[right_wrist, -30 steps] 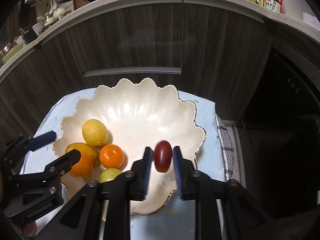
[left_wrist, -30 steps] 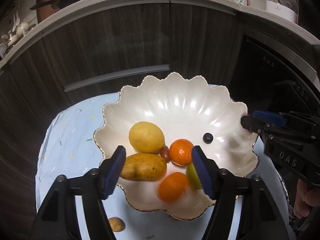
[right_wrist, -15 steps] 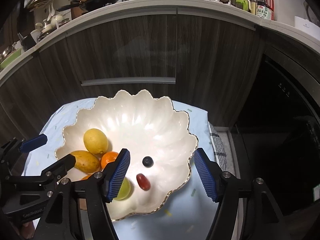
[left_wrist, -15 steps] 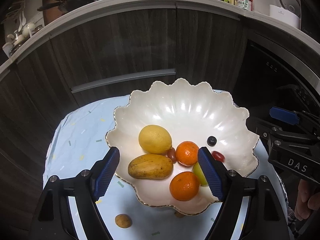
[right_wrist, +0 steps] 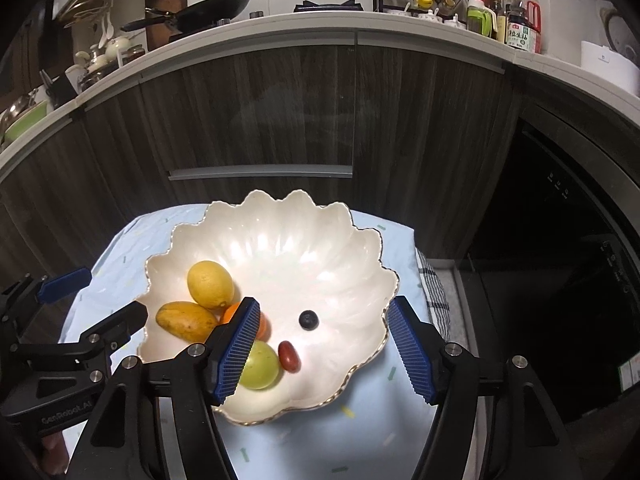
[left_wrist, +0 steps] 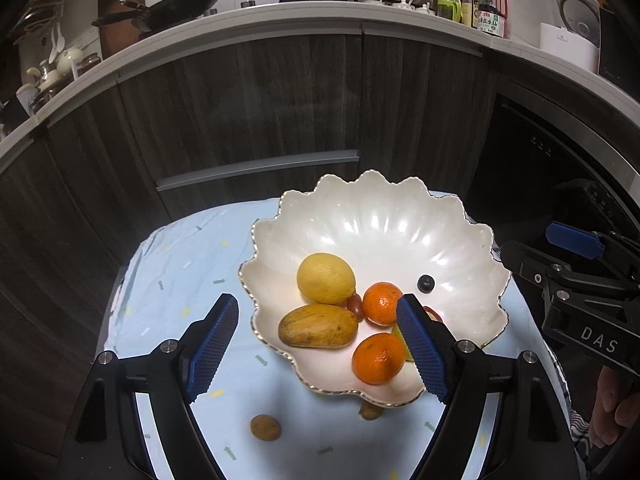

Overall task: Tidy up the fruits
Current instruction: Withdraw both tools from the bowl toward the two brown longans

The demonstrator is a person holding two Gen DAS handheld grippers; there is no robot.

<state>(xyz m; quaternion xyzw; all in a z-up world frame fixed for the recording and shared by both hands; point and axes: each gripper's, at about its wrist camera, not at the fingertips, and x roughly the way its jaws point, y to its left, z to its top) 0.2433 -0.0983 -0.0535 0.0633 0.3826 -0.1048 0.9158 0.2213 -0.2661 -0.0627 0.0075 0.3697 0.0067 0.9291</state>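
Note:
A white scalloped bowl holds a lemon, a mango, two oranges, a blueberry, a green fruit and a dark red grape. My left gripper hovers open above the bowl's near left side, nothing between its pads. My right gripper is open above the near right side, clear of the grape. Two small brown fruits lie on the cloth, one half under the bowl's rim.
The bowl stands on a small table with a light blue cloth. Dark cabinet fronts rise right behind it, under a counter with a pan and bottles. A checked towel hangs at the table's right edge, beside a dark appliance.
The right gripper's jaws opened and let go of the red grape, which now lies in the bowl. The left jaws widened too. Both grippers drew back and up from the bowl.

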